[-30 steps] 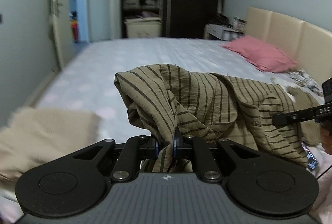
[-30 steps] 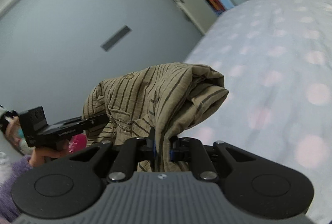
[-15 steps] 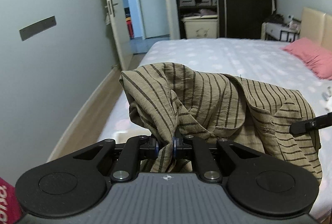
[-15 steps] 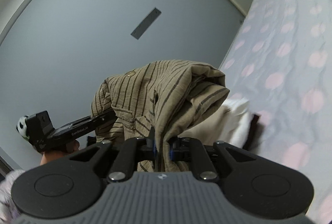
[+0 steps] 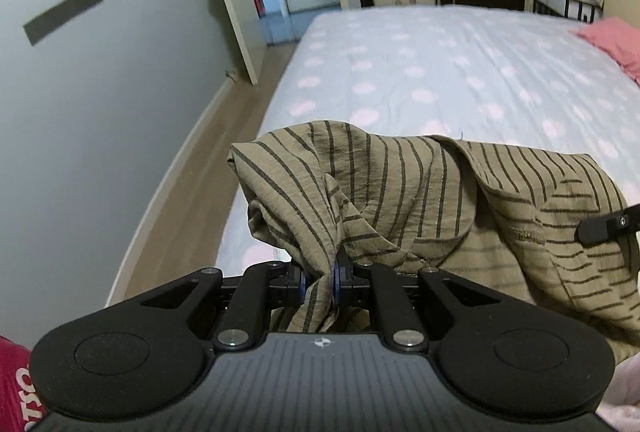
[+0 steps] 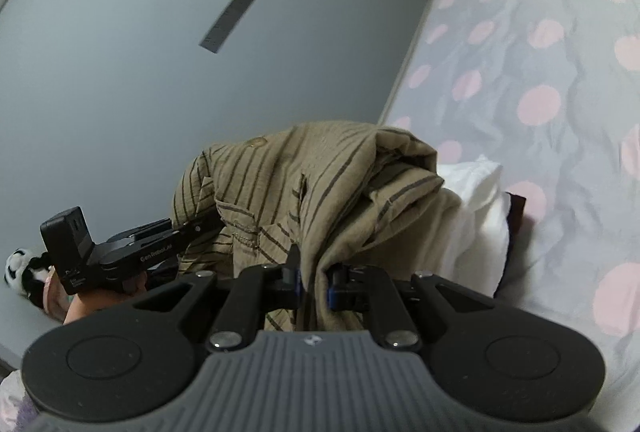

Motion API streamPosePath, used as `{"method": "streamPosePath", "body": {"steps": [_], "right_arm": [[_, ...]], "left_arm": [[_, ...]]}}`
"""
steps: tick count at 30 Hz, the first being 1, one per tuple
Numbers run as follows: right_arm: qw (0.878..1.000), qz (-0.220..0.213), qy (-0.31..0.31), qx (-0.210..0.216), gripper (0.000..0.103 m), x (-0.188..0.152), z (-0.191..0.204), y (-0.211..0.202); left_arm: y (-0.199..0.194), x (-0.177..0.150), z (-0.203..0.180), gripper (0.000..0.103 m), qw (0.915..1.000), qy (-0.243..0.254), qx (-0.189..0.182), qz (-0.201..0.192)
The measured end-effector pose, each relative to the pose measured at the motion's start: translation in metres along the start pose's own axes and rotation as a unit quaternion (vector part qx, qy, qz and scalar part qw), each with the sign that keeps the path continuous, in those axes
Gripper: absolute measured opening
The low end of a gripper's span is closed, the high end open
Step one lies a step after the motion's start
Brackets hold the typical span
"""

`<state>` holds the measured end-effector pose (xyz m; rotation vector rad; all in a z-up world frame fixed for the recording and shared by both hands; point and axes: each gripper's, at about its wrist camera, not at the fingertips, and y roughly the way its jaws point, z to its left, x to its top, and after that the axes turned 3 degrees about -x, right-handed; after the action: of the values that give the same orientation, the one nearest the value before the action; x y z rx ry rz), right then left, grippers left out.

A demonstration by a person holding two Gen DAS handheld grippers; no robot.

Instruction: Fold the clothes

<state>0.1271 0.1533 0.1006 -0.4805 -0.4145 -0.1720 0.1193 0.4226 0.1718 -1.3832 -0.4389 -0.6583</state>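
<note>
Two wrist views of one garment held between two hand-held tongs. The left tongs are clamped on a bunched fold of the striped shirt, an olive-tan garment with dark thin stripes; the cloth passes between the pads and hangs below them. The right tongs likewise grip a gathered edge of the same shirt, pinched between the blue-edged pads. The shirt hangs crumpled between the two tools, above the near corner of the bed, whose pale sheet carries pink dots. In the left view the tip of the right tool enters from the right edge, against the shirt. In the right view the left tool appears at left, held in a hand. A white folded cloth lies on the bed just beside the hanging shirt. A pink pillow rests far across the bed.
</note>
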Motion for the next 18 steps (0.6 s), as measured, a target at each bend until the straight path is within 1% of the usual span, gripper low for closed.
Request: {"method": "streamPosePath", "body": {"steps": [5,8,11,15,17,18], "right_arm": [[1.0,-0.002,0.021,-0.016,0.013,0.006,-0.02,0.025],[0.999,0.002,0.031,-0.029,0.013,0.004,-0.034,0.038],[0.999,0.003,0.037,-0.038,0.013,0.004,-0.046,0.048],[0.998,0.003,0.028,-0.049,0.013,0.004,-0.05,0.053],[0.998,0.005,0.02,-0.053,0.013,0.006,-0.047,0.052],[0.998,0.006,0.007,-0.056,0.017,0.007,-0.043,0.049]], "left_arm": [[0.041,-0.015,0.021,0.01,0.9995,-0.021,-0.014,0.021],[0.055,-0.027,0.037,0.01,0.9982,-0.046,-0.03,0.021],[0.066,-0.037,0.046,0.011,0.9973,-0.058,-0.041,0.019],[0.07,-0.044,0.052,0.011,0.9964,-0.073,-0.043,0.012],[0.062,-0.045,0.055,0.014,0.9962,-0.076,-0.042,0.006],[0.057,-0.045,0.056,0.018,0.996,-0.078,-0.043,0.003]]}}
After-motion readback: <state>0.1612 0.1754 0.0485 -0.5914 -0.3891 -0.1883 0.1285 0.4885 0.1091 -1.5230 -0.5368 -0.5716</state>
